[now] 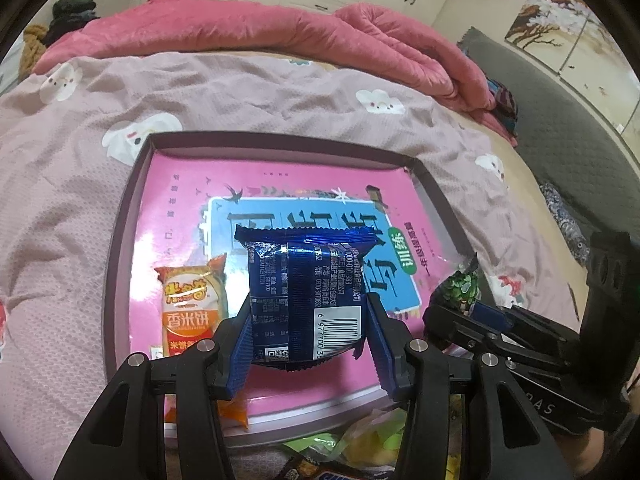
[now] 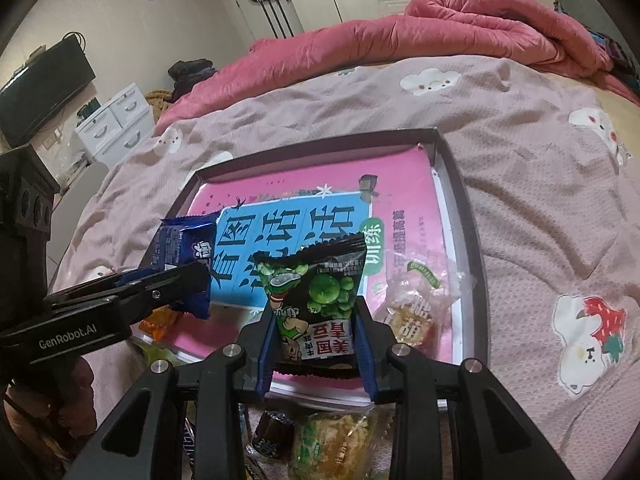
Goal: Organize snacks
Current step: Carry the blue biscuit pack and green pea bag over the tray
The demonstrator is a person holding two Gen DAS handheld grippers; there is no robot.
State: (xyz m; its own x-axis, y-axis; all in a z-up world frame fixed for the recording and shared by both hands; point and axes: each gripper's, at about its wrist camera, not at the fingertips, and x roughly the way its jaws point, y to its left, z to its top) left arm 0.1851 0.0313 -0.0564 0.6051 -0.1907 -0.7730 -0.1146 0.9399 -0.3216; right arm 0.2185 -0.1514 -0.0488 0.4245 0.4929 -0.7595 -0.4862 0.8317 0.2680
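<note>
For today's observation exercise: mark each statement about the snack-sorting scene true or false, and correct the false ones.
1. The left gripper is shut on a blue packet. True.
2. The right gripper is open with nothing in it. False: it is shut on a green pea packet.
3. An orange rice cracker packet lies in the tray. True.
4. The tray sits on a bare wooden table. False: it rests on a pink bedsheet with cloud prints.
5. A pink book lines the tray's floor. True.
6. The quilt behind the tray is green. False: it is red-pink.
</note>
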